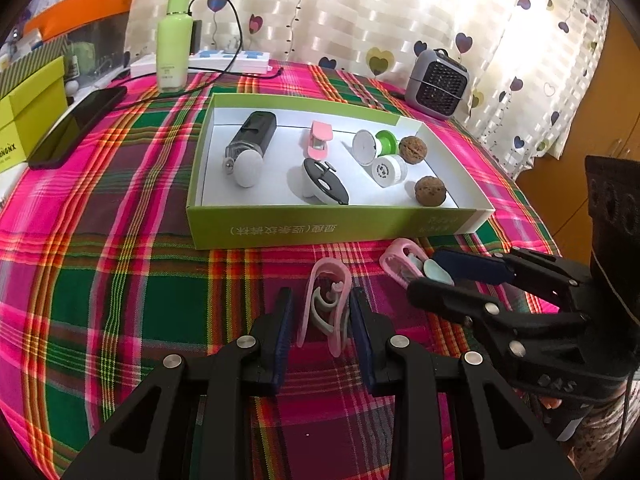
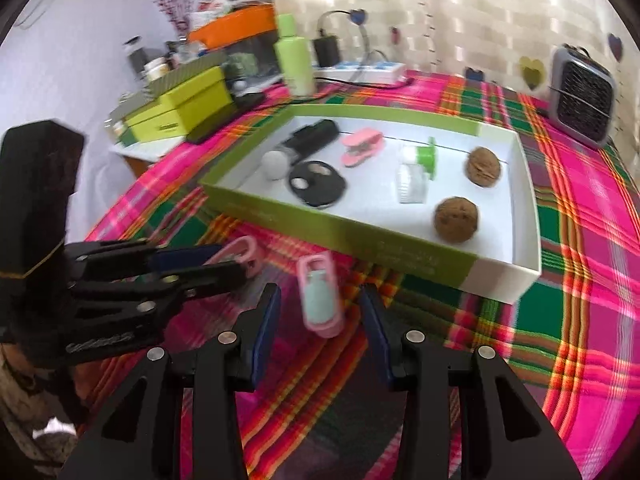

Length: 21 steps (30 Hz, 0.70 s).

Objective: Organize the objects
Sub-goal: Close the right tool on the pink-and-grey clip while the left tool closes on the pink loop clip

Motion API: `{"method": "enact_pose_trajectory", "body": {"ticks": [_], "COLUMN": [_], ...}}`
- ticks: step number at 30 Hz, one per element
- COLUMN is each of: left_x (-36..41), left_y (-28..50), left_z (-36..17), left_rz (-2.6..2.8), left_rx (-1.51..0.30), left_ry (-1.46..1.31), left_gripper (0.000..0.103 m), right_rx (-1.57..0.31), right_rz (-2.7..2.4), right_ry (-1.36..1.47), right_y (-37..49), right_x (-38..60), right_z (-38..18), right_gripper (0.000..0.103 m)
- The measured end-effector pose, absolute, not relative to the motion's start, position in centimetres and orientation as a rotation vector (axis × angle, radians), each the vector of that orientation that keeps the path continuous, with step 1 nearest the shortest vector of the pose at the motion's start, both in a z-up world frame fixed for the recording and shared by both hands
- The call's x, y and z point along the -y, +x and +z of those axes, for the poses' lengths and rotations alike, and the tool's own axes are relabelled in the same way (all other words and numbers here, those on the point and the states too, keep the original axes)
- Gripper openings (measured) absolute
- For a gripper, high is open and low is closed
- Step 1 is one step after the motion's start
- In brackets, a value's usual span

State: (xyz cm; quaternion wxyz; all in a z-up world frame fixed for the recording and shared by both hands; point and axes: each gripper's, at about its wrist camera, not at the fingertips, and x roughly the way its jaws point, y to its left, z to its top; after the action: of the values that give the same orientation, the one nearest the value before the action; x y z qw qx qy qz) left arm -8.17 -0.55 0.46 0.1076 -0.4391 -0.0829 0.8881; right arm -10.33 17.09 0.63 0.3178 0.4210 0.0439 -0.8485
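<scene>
Pink clips, two: one [image 1: 325,305] between left hand-held gripper [image 1: 323,322] fingers, apart; other [image 2: 320,296] between right hand-held gripper [image 2: 320,322] fingers, apart. Two walnuts [image 1: 430,195] in box [image 1: 328,226].

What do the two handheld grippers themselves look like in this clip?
Both match: the left gripper and right gripper are matte black plastic with angular cut-out arms, round silver bolt heads and dark blue pads lining the fingers. Each sits on a blocky black body with raised lettering on the side, too blurred to read.
</scene>
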Motion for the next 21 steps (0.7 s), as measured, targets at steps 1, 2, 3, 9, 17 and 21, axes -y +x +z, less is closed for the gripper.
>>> {"method": "enact_pose_trajectory", "body": {"ticks": [1, 2, 3, 9, 17, 21], "left_x": [0.6, 0.6, 0.6, 0.8, 0.8, 0.8], "left_y": [-8.1, -8.1, -8.2, -8.3, -8.3, -8.5], "left_z": [0.5, 0.5, 0.6, 0.6, 0.5, 0.6], "left_rz": [2.614, 2.616, 2.615, 2.617, 2.620, 2.620], "left_rx": [0.241, 0.241, 0.245, 0.250, 0.244, 0.234], "left_ry": [-1.292, -1.290, -1.290, -1.287, -1.285, -1.282], "left_gripper": [0.028, 0.028, 0.028, 0.028, 0.028, 0.028], "right_rx": [-0.111, -0.110, -0.117, -0.185, -0.223, -0.255], "right_rz": [-2.237, -2.237, -2.236, -2.275, -2.303, -2.324], "right_ry": [1.110, 1.110, 1.110, 1.128, 1.130, 1.133], "right_y": [-10.4, -10.5, -10.6, -10.7, -10.8, -10.7], "right_x": [-17.1, -17.0, -16.8, -15.9, -15.3, -14.9], "right_z": [0.6, 0.6, 0.6, 0.4, 0.4, 0.4], "right_gripper": [0.042, 0.042, 0.042, 0.042, 0.042, 0.042]}}
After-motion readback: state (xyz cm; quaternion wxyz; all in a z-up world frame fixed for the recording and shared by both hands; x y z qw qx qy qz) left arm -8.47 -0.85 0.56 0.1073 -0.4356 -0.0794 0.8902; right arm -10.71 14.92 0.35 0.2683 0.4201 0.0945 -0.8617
